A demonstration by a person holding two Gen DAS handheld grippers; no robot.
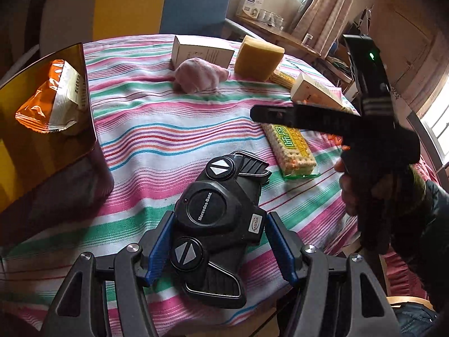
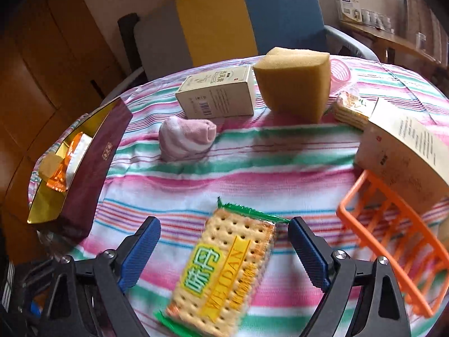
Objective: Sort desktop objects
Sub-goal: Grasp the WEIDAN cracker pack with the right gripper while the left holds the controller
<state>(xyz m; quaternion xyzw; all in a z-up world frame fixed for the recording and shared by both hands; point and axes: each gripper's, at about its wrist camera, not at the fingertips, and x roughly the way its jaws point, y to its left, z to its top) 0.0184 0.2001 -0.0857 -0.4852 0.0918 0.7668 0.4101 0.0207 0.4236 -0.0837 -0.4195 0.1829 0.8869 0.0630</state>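
Left gripper (image 1: 220,248): jaws apart, straddling the black remote controller (image 1: 217,221), pads not yet touching. Close squarely across its narrow middle, clear of the buttons. Right gripper (image 2: 223,252): jaws apart, the cracker packet (image 2: 221,264) between them on the striped cloth (image 2: 266,151). Centre first; the wrapper looks slippery.

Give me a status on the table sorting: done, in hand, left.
Done: one orange snack packet lies in the maroon box. In hand: nothing is gripped yet; the left gripper is open around the black remote, and the right gripper is open around the cracker pack. Left: pink sock, sponge, two cartons, orange rack.
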